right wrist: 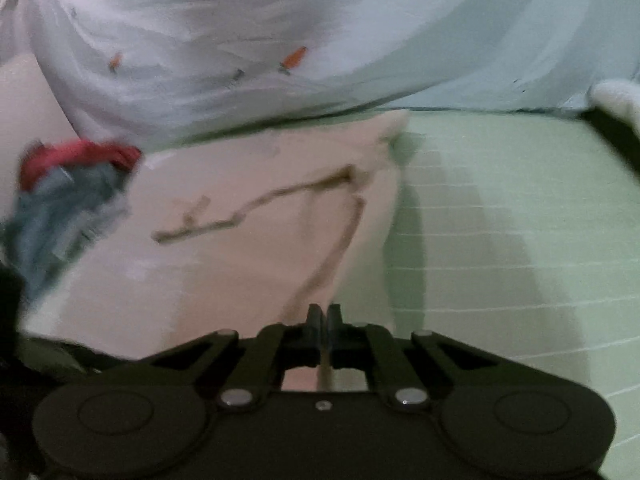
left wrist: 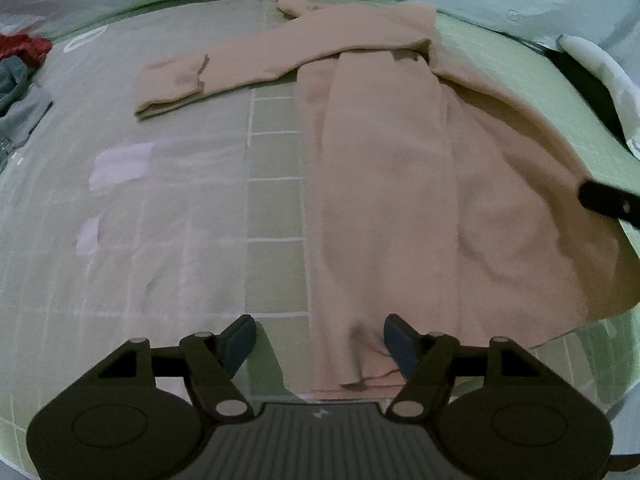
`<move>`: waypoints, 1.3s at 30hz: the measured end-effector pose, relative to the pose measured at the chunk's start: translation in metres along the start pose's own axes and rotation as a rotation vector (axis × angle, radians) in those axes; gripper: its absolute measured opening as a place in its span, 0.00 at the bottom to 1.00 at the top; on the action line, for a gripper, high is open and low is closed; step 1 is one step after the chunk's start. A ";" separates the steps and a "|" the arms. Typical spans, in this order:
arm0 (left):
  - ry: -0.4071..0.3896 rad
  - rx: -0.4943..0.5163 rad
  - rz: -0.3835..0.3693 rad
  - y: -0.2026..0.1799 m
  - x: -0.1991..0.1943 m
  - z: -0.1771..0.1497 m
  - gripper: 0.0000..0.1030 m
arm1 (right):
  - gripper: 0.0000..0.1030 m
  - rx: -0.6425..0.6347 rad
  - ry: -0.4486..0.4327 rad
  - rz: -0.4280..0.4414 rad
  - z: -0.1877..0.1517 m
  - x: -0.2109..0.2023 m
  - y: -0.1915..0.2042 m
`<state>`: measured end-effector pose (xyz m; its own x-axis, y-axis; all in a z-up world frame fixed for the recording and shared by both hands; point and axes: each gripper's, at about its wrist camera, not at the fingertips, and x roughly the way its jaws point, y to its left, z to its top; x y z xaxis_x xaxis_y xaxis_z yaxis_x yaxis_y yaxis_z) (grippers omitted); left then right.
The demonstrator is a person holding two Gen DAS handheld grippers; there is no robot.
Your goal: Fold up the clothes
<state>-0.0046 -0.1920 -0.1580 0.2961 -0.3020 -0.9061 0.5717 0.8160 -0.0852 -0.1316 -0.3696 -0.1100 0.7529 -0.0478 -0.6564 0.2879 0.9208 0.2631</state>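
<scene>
While the beige long-sleeved garment (left wrist: 384,184) lies spread on the green gridded mat (left wrist: 272,208), one sleeve (left wrist: 208,76) stretches sideways and the other is folded down the body. Left gripper (left wrist: 319,346): jaws wide apart, hovering over the lower hem, nothing pinched between them. Right gripper (right wrist: 324,322): jaws closed together, a thin edge of the beige fabric apparently nipped between the pads. Red and grey-blue clothes pile (right wrist: 68,192) sits at the mat's far edge.
</scene>
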 end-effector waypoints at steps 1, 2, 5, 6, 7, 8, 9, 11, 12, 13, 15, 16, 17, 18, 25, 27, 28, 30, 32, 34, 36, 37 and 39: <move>-0.001 0.005 -0.006 0.001 0.000 0.000 0.71 | 0.03 0.012 0.005 0.019 0.000 0.003 0.004; -0.002 0.009 -0.011 0.001 0.000 -0.001 0.71 | 0.03 0.021 0.024 0.031 -0.003 0.010 0.007; -0.008 0.017 -0.021 0.002 0.001 -0.003 0.71 | 0.03 0.051 0.085 0.068 -0.012 0.032 0.016; -0.010 0.021 -0.021 0.002 0.001 -0.003 0.71 | 0.03 0.076 0.118 0.075 -0.018 0.043 0.014; -0.011 0.024 -0.022 0.001 0.001 -0.004 0.72 | 0.04 0.110 0.156 0.073 -0.025 0.053 0.012; -0.011 0.027 -0.022 0.001 0.001 -0.004 0.72 | 0.04 0.142 0.186 0.073 -0.032 0.061 0.009; -0.011 0.029 -0.024 0.001 0.001 -0.004 0.72 | 0.04 0.166 0.192 0.078 -0.037 0.062 0.007; -0.010 0.034 -0.029 0.001 0.002 -0.005 0.73 | 0.12 0.194 0.201 0.092 -0.041 0.057 0.005; -0.010 0.036 -0.033 0.001 0.002 -0.005 0.74 | 0.22 0.204 0.196 0.100 -0.040 0.053 0.004; -0.010 0.037 -0.035 0.001 0.003 -0.005 0.75 | 0.31 0.220 0.169 0.105 -0.040 0.046 0.002; -0.009 0.043 -0.039 -0.001 0.004 -0.005 0.77 | 0.35 0.249 0.117 0.111 -0.038 0.033 -0.003; -0.008 0.047 -0.038 -0.001 0.005 -0.005 0.78 | 0.35 0.260 0.096 0.097 -0.036 0.029 -0.006; -0.008 0.050 -0.037 -0.002 0.005 -0.005 0.79 | 0.35 0.271 0.076 0.083 -0.034 0.025 -0.010; -0.007 0.052 -0.036 -0.003 0.006 -0.005 0.79 | 0.35 0.280 0.067 0.068 -0.033 0.022 -0.013; 0.011 0.051 -0.035 -0.005 0.007 -0.003 0.82 | 0.28 0.203 0.161 -0.002 -0.050 0.035 -0.020; 0.023 0.052 -0.033 -0.006 0.007 -0.002 0.83 | 0.29 0.150 0.181 -0.011 -0.045 0.036 -0.015; 0.030 0.053 -0.032 -0.006 0.008 -0.001 0.83 | 0.29 0.145 0.175 -0.008 -0.041 0.036 -0.015; 0.047 0.042 -0.054 -0.002 0.007 0.003 0.83 | 0.35 0.134 0.160 -0.006 -0.033 0.036 -0.015; 0.056 -0.015 -0.106 0.009 0.004 0.007 0.83 | 0.37 0.116 0.130 -0.024 -0.023 0.036 -0.016; 0.037 -0.084 -0.140 0.021 -0.001 0.012 0.83 | 0.37 0.103 0.096 -0.044 -0.012 0.036 -0.022; -0.002 -0.127 -0.119 0.034 -0.009 0.018 0.83 | 0.37 0.088 0.061 -0.065 0.001 0.039 -0.027; -0.023 -0.143 -0.094 0.040 -0.012 0.023 0.82 | 0.37 0.074 0.048 -0.076 0.009 0.045 -0.027; -0.061 -0.175 -0.043 0.054 -0.018 0.034 0.82 | 0.37 0.027 0.024 -0.101 0.027 0.057 -0.026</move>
<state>0.0468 -0.1594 -0.1326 0.3229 -0.3638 -0.8737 0.4450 0.8731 -0.1990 -0.0806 -0.4067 -0.1354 0.7048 -0.1306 -0.6972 0.3779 0.9009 0.2132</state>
